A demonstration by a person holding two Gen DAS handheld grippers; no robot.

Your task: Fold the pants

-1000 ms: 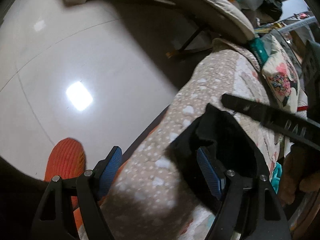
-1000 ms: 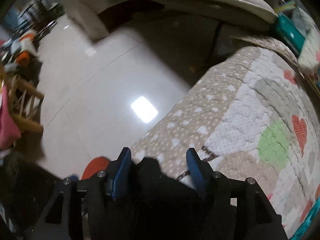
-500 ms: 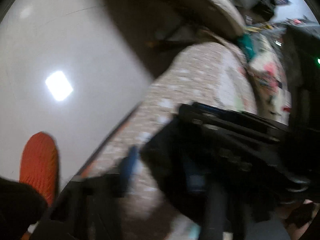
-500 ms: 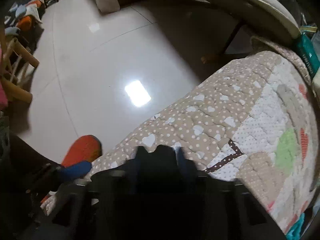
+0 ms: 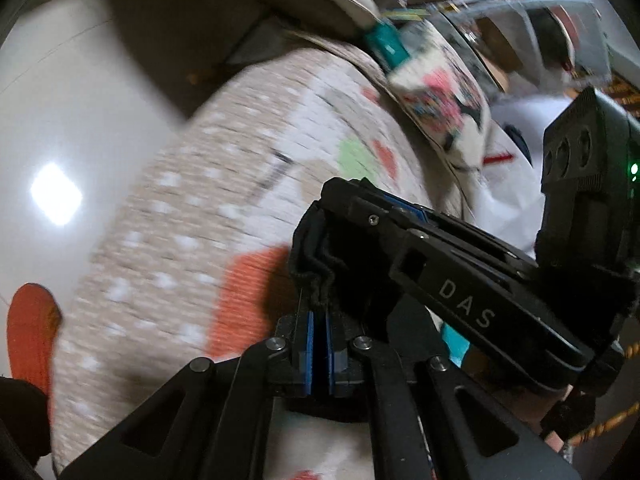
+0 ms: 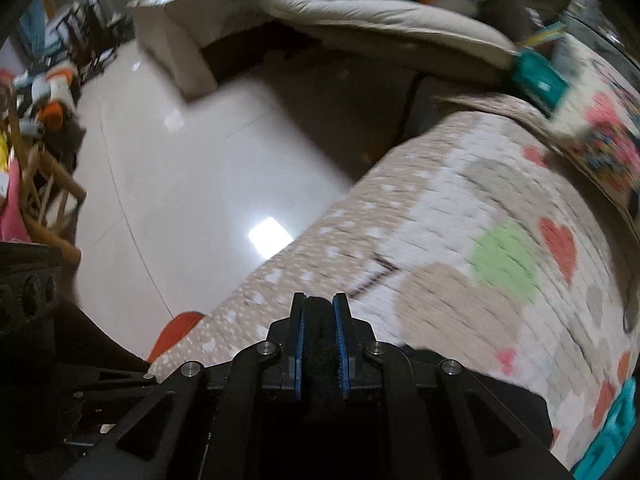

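Gripping with both tools, we have the black pants (image 5: 320,276) pinched at two spots above the heart-patterned quilt (image 5: 192,216). Our left gripper (image 5: 318,354) has its blue pads pressed almost together, with a bunched, crinkled edge of the dark fabric standing up out of them. Just beside it on the right, our right gripper (image 5: 460,264) reaches across the left view, fabric bulging at its tip. From the right wrist view, our right gripper (image 6: 320,344) has its pads drawn in close on a thick fold of the pants (image 6: 319,320), a narrow strip of cloth filling the space between them. Beyond the quilt (image 6: 460,248) lies the glossy white floor (image 6: 192,184), and a floral pillow (image 5: 444,104) rests at the quilt's far edge.
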